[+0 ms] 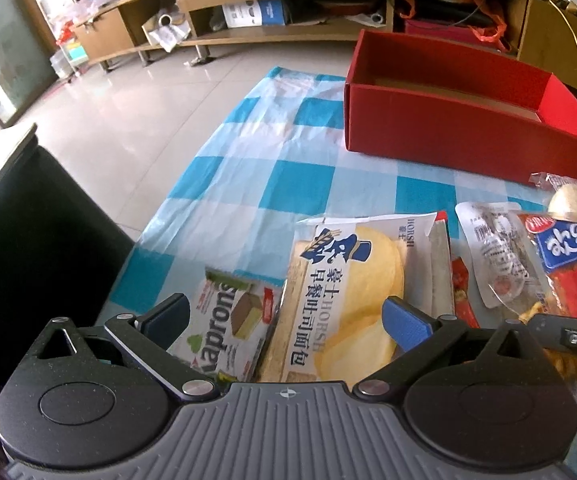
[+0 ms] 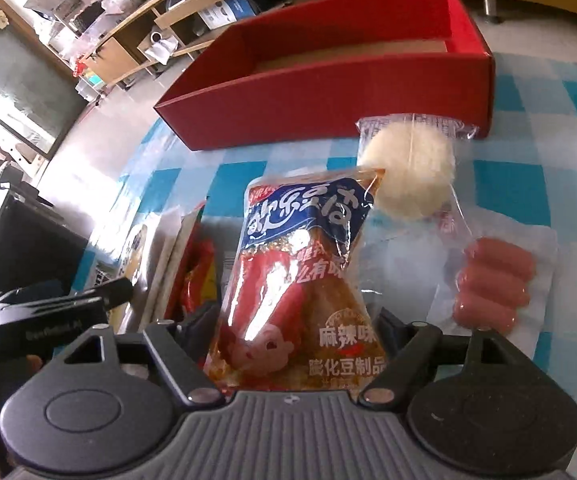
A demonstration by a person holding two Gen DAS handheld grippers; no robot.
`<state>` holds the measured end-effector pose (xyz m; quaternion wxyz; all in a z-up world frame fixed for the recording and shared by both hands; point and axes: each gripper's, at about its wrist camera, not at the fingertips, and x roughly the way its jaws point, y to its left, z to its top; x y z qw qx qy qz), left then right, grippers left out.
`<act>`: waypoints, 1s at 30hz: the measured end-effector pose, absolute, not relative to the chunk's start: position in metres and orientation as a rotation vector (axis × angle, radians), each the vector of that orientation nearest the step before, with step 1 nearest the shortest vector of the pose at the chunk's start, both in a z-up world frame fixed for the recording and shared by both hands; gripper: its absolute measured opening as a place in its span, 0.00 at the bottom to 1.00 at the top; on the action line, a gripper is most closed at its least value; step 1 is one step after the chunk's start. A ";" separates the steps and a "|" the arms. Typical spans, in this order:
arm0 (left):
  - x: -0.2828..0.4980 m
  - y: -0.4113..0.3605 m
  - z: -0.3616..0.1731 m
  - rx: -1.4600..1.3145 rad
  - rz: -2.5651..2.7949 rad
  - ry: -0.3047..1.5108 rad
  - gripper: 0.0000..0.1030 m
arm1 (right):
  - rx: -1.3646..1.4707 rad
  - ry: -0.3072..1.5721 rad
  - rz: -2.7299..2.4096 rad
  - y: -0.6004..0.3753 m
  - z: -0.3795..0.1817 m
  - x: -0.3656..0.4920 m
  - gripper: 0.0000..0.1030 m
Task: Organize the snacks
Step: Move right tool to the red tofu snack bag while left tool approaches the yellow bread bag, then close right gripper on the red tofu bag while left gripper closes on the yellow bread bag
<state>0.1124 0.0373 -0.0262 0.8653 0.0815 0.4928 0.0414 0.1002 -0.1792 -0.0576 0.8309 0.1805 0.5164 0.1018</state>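
Note:
My left gripper (image 1: 284,316) is open, its blue pads wide apart over a green-and-white Kaprons wafer pack (image 1: 228,320) and a yellow Horsh bread pack (image 1: 348,272) lying side by side on the cloth. My right gripper (image 2: 294,320) is shut on a red-and-blue spicy snack bag (image 2: 304,264), whose sides fill the gap between the fingers. The same snack bag (image 1: 568,256) shows at the right in the left wrist view. An open red box (image 1: 448,136) stands beyond the snacks; the part of the red box (image 2: 328,88) interior that I can see holds nothing.
A round white bun in clear wrap (image 2: 408,176) and a sausage pack (image 2: 492,288) lie right of the held bag. A clear packet (image 1: 496,256) sits beside the bread. The blue-checked tablecloth (image 1: 272,176) covers the table; a black object (image 1: 28,240) stands left, wooden shelves (image 1: 272,8) behind.

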 end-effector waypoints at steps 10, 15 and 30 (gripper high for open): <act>0.127 0.055 -0.030 0.088 0.115 1.091 1.00 | 0.369 1.045 0.194 -0.192 -0.047 0.092 0.60; 0.128 0.046 -0.024 0.098 0.096 1.075 1.00 | 0.346 1.033 0.203 -0.190 -0.045 0.091 0.55; 0.141 0.045 -0.037 0.007 0.066 1.132 0.72 | 0.402 1.034 0.209 -0.202 -0.045 0.091 0.52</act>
